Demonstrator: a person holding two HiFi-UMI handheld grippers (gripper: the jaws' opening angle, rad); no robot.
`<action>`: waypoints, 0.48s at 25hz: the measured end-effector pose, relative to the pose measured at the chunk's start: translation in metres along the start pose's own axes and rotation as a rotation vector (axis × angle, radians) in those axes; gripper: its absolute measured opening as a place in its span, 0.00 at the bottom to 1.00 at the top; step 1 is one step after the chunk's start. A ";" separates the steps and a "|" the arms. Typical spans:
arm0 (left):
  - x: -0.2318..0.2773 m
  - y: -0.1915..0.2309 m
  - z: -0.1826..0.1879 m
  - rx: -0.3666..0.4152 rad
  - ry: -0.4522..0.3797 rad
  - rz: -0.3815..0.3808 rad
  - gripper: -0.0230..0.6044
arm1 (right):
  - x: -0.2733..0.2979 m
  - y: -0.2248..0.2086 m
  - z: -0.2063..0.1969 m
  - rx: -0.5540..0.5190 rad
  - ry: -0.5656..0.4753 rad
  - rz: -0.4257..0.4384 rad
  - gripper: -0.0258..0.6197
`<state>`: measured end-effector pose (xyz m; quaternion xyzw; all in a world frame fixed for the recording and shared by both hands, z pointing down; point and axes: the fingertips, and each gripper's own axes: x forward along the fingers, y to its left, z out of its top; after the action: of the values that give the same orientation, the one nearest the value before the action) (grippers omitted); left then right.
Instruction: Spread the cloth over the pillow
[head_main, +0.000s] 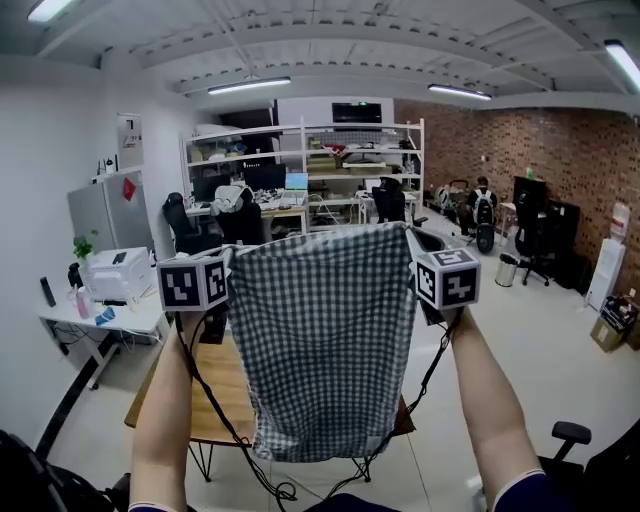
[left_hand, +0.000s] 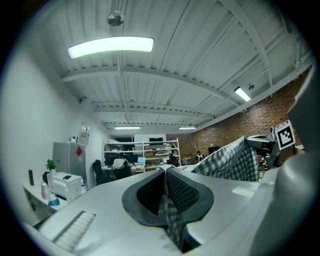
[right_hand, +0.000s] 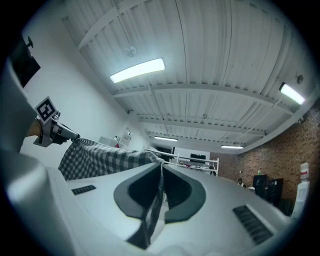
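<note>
We see the left gripper (head_main: 224, 262) closed tight on one top corner of the cloth (head_main: 325, 340). In the left gripper view its pads (left_hand: 186, 192) meet, with only a thin fold of the checked fabric pinched between them. The right gripper (head_main: 415, 248) is closed just as far on the other top corner. In the right gripper view a narrow strip of the cloth runs down between its pads (right_hand: 134, 189), and the jaws show no gap beyond that.

The cloth is held up in the air, stretched between the two grippers at its upper edge. It hangs down flat in front of us, and its lower edge falls across the wooden table (head_main: 225, 370) below. It covers most of the tabletop from our view, so we cannot tell what lies there.

By our count there are two grippers, each with one marker cube, and one cloth. There is one wooden table under it. Two bare forearms reach up, one to each gripper.
</note>
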<state>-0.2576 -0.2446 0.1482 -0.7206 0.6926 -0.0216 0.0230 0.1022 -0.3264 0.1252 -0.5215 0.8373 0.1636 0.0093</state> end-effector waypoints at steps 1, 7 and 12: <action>0.004 -0.001 -0.011 -0.005 0.018 -0.001 0.06 | 0.001 0.001 -0.012 0.009 0.016 0.003 0.07; 0.026 0.001 -0.066 -0.009 0.100 -0.008 0.06 | 0.013 0.010 -0.079 0.046 0.121 0.005 0.07; 0.047 0.000 -0.094 -0.016 0.145 0.003 0.06 | 0.030 0.009 -0.120 0.064 0.191 0.004 0.07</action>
<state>-0.2619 -0.2920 0.2421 -0.7163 0.6937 -0.0680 -0.0328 0.0990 -0.3829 0.2351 -0.5326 0.8402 0.0861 -0.0544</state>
